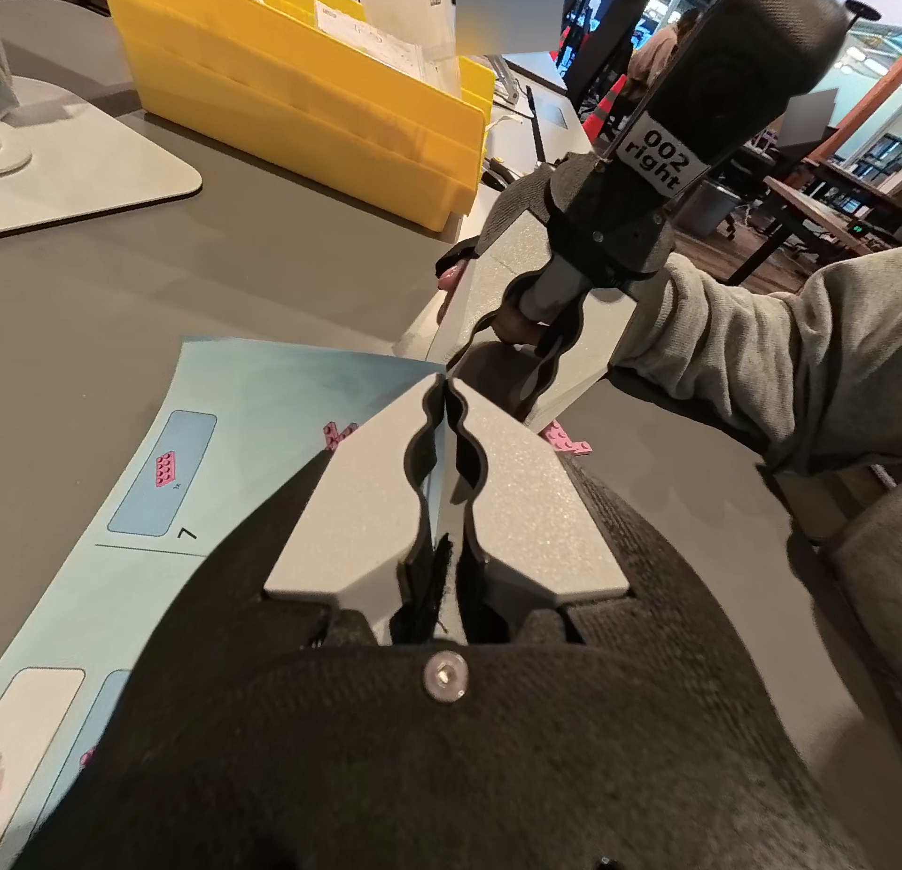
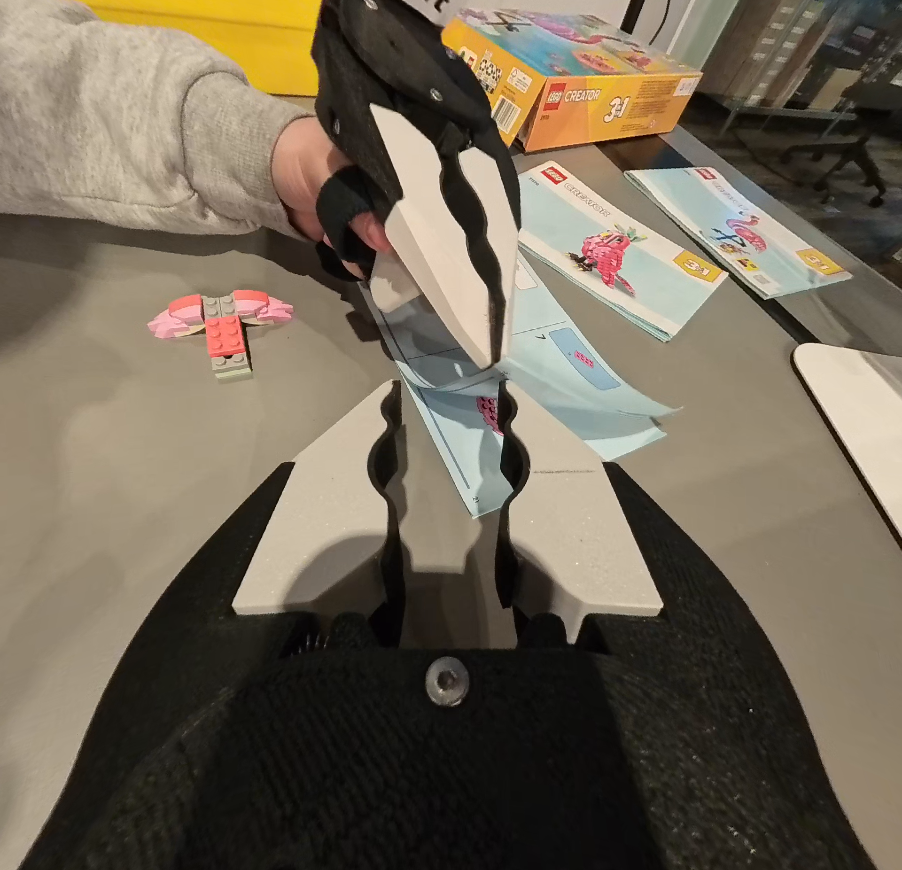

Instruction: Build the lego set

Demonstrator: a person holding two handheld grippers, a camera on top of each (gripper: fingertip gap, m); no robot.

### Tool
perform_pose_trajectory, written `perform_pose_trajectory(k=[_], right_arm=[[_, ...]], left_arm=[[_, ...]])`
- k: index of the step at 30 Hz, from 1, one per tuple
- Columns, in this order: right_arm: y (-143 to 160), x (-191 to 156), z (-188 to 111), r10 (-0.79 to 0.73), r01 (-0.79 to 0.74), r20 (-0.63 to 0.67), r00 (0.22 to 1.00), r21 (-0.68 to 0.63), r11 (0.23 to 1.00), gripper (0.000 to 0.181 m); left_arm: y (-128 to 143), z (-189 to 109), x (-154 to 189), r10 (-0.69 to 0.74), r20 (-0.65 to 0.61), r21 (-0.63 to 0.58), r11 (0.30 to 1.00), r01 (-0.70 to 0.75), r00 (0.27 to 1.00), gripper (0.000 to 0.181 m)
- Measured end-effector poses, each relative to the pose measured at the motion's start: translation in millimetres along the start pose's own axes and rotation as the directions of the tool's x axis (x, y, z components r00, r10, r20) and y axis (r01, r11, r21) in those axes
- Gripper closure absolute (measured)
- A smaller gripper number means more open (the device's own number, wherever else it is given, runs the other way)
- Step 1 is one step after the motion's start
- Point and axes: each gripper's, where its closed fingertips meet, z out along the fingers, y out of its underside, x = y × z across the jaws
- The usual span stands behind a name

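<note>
My left gripper is shut on the edge of a light blue page of the open instruction booklet and lifts it in a curl. The right wrist view shows its tips pinching that page above the booklet. My right gripper is open and empty, just in front of the booklet's near corner and close to the left gripper; it also shows in the left wrist view. A partly built pink, red and grey lego model lies on the grey table to the left. A pink lego piece lies under the right gripper.
Two closed booklets and the orange lego box lie at the back right. A yellow bin with papers stands at the back. A white flat stand base sits at the right edge. My left and right fingertips are right by each other.
</note>
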Motion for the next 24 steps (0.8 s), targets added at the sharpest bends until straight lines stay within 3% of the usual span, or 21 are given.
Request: perform_pose_trajectory(k=[14, 20, 24], right_arm=[[4.8, 9.0, -6.8, 0.027, -0.027, -0.023, 0.999, -0.010, 1.000, 0.142], [12.5, 32.1, -22.6, -0.017, 0.007, -0.154, 0.988, -0.063, 0.998, 0.136], [11.9, 18.1, -21.7, 0.046, -0.047, -0.038, 0.998, -0.032, 0.998, 0.132]], left_arm=[[-1.5, -5.1, 2.8, -0.016, -0.041, 0.012, 1.000, 0.017, 0.999, 0.181], [-4.4, -9.7, 1.0, -0.023, -0.039, 0.029, 0.999, 0.024, 0.999, 0.181], [-4.6, -10.0, 0.1, -0.027, -0.037, 0.032, 0.999, 0.028, 0.999, 0.181]])
